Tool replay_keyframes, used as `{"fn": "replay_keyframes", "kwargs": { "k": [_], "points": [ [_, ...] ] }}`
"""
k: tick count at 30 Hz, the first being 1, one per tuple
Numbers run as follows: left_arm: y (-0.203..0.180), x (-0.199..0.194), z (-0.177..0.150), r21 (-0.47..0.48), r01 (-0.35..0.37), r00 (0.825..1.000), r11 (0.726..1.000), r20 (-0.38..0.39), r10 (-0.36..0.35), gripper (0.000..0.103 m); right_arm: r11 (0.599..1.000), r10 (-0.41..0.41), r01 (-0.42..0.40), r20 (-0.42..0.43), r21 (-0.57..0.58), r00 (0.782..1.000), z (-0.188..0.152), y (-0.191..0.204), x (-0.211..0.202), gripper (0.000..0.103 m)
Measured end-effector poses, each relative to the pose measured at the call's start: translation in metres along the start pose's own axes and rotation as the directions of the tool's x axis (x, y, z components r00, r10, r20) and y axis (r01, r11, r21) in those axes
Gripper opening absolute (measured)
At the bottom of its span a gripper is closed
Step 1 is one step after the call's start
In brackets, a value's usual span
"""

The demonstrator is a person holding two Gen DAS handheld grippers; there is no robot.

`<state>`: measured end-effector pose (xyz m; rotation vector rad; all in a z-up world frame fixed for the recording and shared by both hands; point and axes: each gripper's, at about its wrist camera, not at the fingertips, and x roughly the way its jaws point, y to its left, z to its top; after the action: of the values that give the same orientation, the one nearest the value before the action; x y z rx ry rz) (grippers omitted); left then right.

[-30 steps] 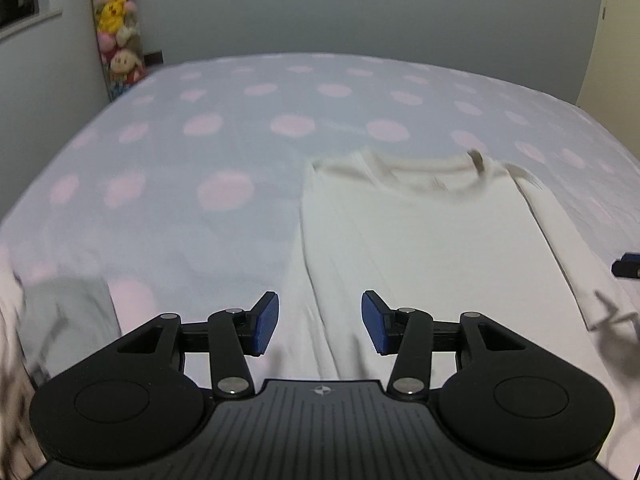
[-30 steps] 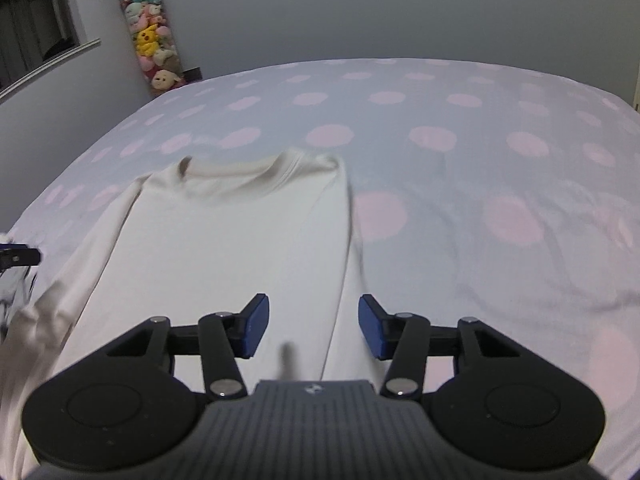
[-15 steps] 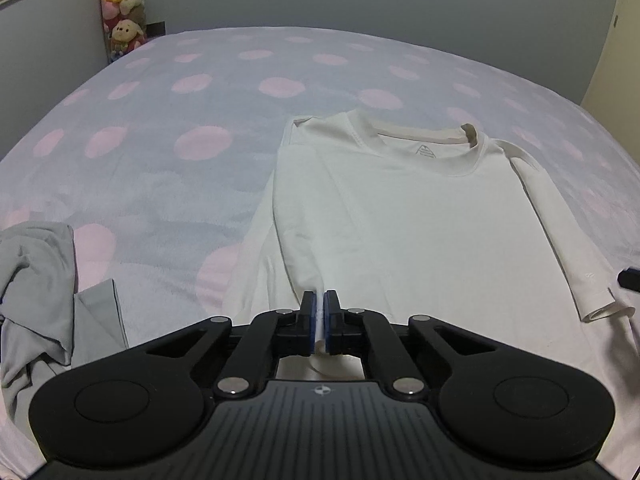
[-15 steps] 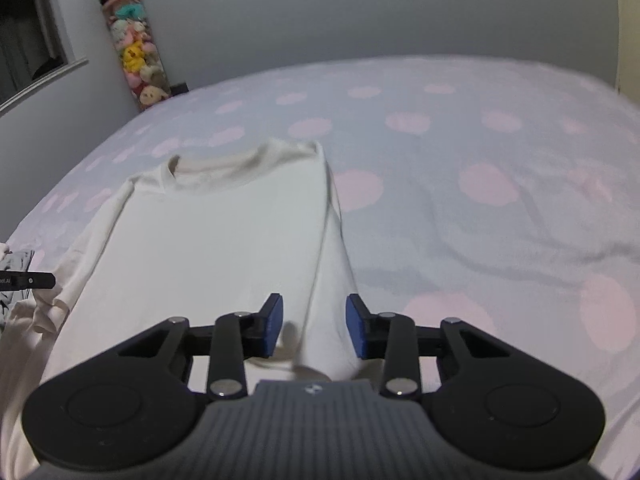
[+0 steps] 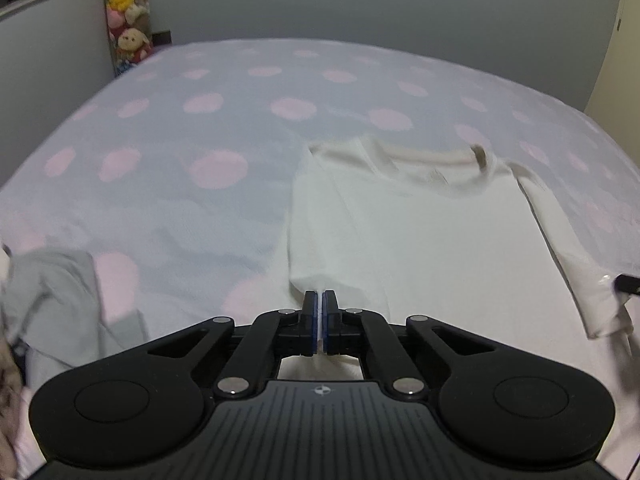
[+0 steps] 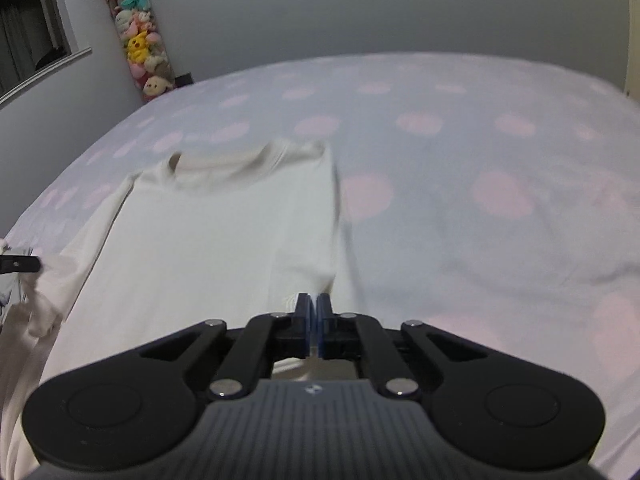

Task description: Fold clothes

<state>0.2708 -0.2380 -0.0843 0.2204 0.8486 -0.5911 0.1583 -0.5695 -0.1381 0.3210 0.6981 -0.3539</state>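
Observation:
A cream long-sleeved shirt [image 5: 424,232] lies face up on the bed, collar at the far end. My left gripper [image 5: 321,300] is shut on the shirt's near left hem, and a fold of fabric rises from the pads. In the right wrist view the same shirt [image 6: 224,232] spreads to the left. My right gripper [image 6: 313,304] is shut on its near right hem. The tip of the right gripper shows at the far right edge of the left wrist view, by the sleeve cuff [image 5: 600,304]. The hem itself is hidden under both gripper bodies.
The bed has a lilac sheet with pink dots [image 5: 216,168]. A grey garment [image 5: 60,296] lies crumpled at the near left. A column of plush toys [image 5: 128,20] stands in the far left corner against the wall, also in the right wrist view as plush toys [image 6: 140,48].
Both grippers went from open to shut on the shirt's near hem, the left first, the right within the last half second. The views have shifted and the shirt's near edge is drawn up.

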Motion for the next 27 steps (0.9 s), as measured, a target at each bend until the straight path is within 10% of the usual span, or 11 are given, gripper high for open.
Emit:
{"fn": "replay_keyframes", "kwargs": {
  "k": [9, 20, 27],
  "points": [
    [0.035, -0.01, 0.046, 0.042, -0.133, 0.99, 0.99, 0.05, 0.131, 0.0, 0.985, -0.168, 0.168, 0.03, -0.025, 0.985, 0.064, -0.054, -0.002, 0.004],
    [0.09, 0.049, 0.097, 0.14, -0.406, 0.913, 0.903, 0.029, 0.406, 0.0, 0.923, -0.38, 0.378, -0.028, -0.071, 0.924, 0.101, -0.113, 0.064, 0.003],
    [0.107, 0.101, 0.073, 0.165, -0.437, 0.89, 0.884, -0.066, 0.452, 0.0, 0.877, -0.48, 0.473, -0.106, -0.081, 0.871, 0.082, -0.138, 0.106, 0.0]
  ]
}}
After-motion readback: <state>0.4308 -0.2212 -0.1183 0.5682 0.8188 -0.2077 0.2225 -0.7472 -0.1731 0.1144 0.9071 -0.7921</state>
